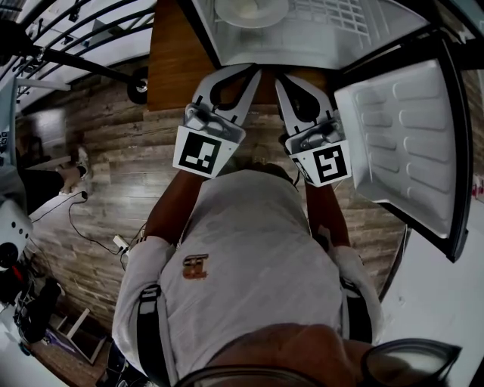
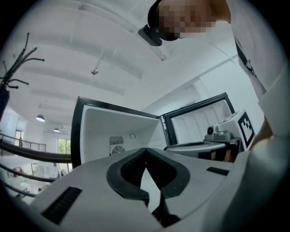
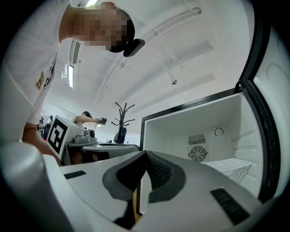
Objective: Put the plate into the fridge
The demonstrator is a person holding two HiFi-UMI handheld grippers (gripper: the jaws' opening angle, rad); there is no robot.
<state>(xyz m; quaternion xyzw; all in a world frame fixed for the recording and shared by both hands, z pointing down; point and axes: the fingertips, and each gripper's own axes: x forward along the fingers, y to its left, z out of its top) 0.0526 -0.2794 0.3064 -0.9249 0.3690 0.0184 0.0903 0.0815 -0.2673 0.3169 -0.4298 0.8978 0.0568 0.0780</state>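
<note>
A white plate (image 1: 251, 10) lies on the wire shelf (image 1: 336, 17) inside the open white fridge (image 3: 204, 136), at the top edge of the head view. Just below it my left gripper (image 1: 254, 72) and right gripper (image 1: 278, 77) are held side by side in front of the fridge opening, tips close together. Both are shut with nothing between the jaws. In the left gripper view the shut left gripper (image 2: 146, 149) points at the fridge's inside (image 2: 113, 131). In the right gripper view the shut right gripper (image 3: 146, 153) points at its left edge. The plate shows in neither gripper view.
The fridge door (image 1: 408, 143) stands swung open at the right. A wooden panel (image 1: 174, 60) flanks the fridge on the left. A cable and power strip (image 1: 121, 243) lie on the plank floor. A coat stand (image 3: 121, 118) and another person (image 3: 86, 118) are far off.
</note>
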